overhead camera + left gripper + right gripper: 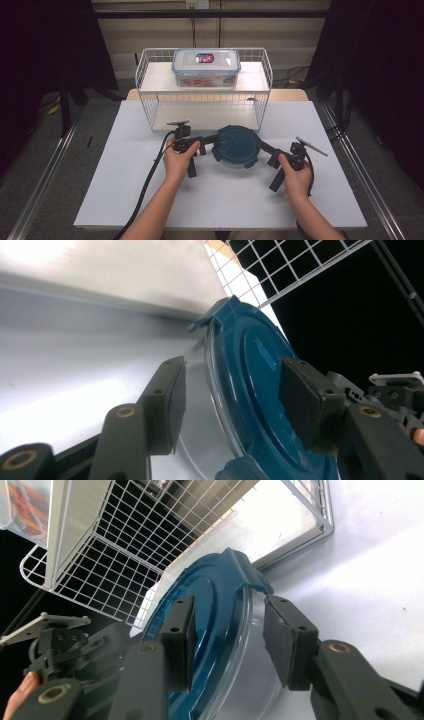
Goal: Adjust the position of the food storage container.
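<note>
A round clear container with a dark teal clip lid (235, 145) sits on the white table (150, 195), just in front of the wire rack. My left gripper (212, 142) reaches it from the left, my right gripper (263, 148) from the right. In the left gripper view the lid (260, 370) stands between the jaws of my left gripper (232, 405); one pad (300, 395) lies against the lid's top, the other pad (170, 400) stands off the clear wall. In the right gripper view my right gripper (230, 640) straddles the rim (225, 585) the same way, with a gap at the wall-side pad (280, 640).
A white wire rack (205, 100) with two shelves stands at the back of the table. On its top shelf rests a clear rectangular box (206, 66) with red and orange contents. Black cables trail from both grippers toward the table's front.
</note>
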Demonstrator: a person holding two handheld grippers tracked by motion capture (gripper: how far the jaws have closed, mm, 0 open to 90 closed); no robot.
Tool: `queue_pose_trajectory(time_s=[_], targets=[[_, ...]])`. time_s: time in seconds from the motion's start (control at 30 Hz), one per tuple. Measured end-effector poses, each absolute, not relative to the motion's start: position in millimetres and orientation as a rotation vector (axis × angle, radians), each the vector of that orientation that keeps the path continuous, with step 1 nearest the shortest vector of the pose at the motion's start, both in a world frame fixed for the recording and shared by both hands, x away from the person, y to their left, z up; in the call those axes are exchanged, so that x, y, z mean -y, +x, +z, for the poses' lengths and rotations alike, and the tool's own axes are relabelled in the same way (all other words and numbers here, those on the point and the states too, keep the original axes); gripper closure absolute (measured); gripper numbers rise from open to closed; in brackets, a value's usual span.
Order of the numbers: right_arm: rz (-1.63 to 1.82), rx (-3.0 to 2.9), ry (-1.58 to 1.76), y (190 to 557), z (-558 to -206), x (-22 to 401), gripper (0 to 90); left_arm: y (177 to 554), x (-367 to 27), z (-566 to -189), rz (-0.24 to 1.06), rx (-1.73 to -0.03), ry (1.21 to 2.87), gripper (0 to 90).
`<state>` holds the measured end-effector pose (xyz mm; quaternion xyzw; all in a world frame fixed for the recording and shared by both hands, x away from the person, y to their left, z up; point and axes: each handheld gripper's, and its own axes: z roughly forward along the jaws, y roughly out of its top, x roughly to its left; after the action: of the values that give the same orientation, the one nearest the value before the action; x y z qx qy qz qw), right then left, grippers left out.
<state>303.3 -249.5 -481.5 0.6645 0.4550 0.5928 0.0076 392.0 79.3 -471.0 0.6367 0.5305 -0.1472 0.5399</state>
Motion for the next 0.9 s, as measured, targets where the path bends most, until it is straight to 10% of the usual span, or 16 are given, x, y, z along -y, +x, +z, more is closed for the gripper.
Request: queue_pose_trajectory(time_s=[0.9], targets=[[1.871,-1.367,2.19,301.9,-487.2,243.5,68.3,386.8,-82.8,-477.3,-0.441,-1.347,1.434,70.1]])
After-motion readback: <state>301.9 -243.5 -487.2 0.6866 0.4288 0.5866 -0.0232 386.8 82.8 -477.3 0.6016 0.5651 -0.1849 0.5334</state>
